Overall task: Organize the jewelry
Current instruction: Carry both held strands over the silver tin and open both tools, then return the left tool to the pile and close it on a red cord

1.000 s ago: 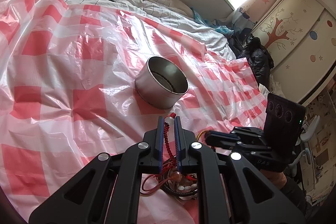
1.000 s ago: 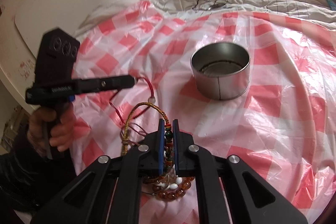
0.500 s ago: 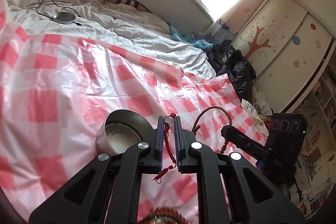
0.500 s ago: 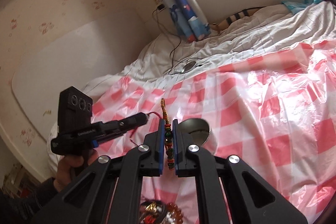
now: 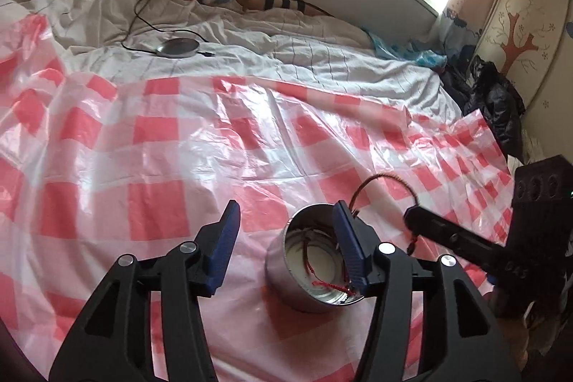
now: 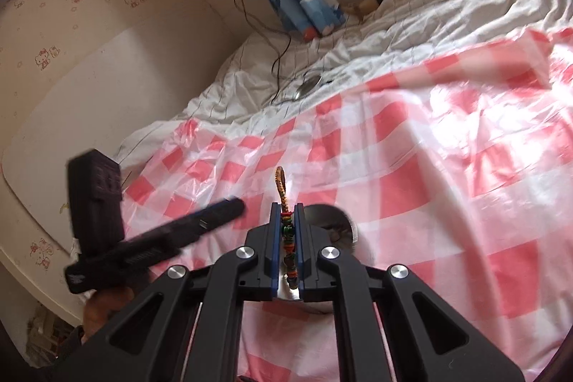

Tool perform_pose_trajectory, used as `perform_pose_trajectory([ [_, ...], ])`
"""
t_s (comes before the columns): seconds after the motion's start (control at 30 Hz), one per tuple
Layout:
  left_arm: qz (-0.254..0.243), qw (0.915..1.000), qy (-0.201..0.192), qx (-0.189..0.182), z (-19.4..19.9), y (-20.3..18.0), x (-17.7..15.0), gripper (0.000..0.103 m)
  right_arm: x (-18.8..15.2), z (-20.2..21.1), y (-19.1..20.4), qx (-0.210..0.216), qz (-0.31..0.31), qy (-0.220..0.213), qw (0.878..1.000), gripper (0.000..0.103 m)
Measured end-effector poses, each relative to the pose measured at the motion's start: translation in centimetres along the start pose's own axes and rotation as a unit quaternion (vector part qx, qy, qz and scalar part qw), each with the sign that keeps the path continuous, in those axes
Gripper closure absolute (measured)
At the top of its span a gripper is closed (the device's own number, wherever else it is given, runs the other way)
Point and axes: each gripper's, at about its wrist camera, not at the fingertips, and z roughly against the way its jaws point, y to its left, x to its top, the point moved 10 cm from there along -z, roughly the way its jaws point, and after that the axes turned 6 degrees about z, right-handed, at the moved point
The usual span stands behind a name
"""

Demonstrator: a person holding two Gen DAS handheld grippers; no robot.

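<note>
A round metal tin [image 5: 311, 274] stands on the red-and-white checked sheet [image 5: 161, 138]. A red string bracelet [image 5: 324, 283] lies inside it. My left gripper [image 5: 284, 238] is open and empty, just above the tin's left side. My right gripper [image 6: 286, 221] is shut on a braided, beaded bracelet [image 6: 283, 192] and holds it above the tin [image 6: 333, 221], which is mostly hidden behind the fingers. In the left wrist view the right gripper [image 5: 412, 221] sits right of the tin with the bracelet's loop [image 5: 383, 183] arching over it.
The checked plastic sheet covers a bed with white bedding [image 5: 286, 52]. A round charger with a cable [image 5: 177, 47] lies at the far side. A dark jacket [image 5: 497, 102] and wardrobe [image 5: 530, 24] are on the right. A headboard [image 6: 89, 102] is on the left.
My left gripper has opened and let the red string bracelet drop into the tin. Both grippers rose from the pile of jewelry and moved over the tin. The right still grips its bracelet.
</note>
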Motion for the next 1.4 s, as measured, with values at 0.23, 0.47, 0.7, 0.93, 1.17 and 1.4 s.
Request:
perform_pose_trajectory([
  [0.23, 0.003, 0.9996, 0.026, 0.011, 2.8, 2.1, -3.2, 0.050, -1.0, 0.1, -1.2, -0.120, 0.056, 0.014, 0.991, 0.053],
  [0.47, -0.033, 0.9943, 0.100, -0.011, 4.2, 1.7, -10.5, 0.048, -2.0, 5.5, -0.4, -0.086, 0.034, -0.008, 0.996, 0.039],
  [0.7, -0.054, 0.9890, 0.136, -0.023, 5.8, 2.3, -13.5, 0.047, -9.5, 7.7, 2.3, -0.018, -0.008, 0.072, 0.997, 0.028],
  [0.93, -0.114, 0.9804, 0.159, -0.029, 5.4, 1.1, -15.8, 0.040, -13.8, 7.4, 4.3, -0.007, -0.017, 0.110, 0.994, 0.028],
  [1.17, -0.162, 0.9697, 0.182, -0.016, 4.7, 0.8, -18.0, 0.035, -15.4, 6.1, 5.2, -0.004, -0.008, 0.132, 0.991, 0.028],
  [1.4, -0.156, 0.9661, 0.198, -0.057, 5.0, 0.1, -18.6, 0.080, -16.3, 4.7, 5.7, -0.016, 0.012, 0.151, 0.988, 0.075],
])
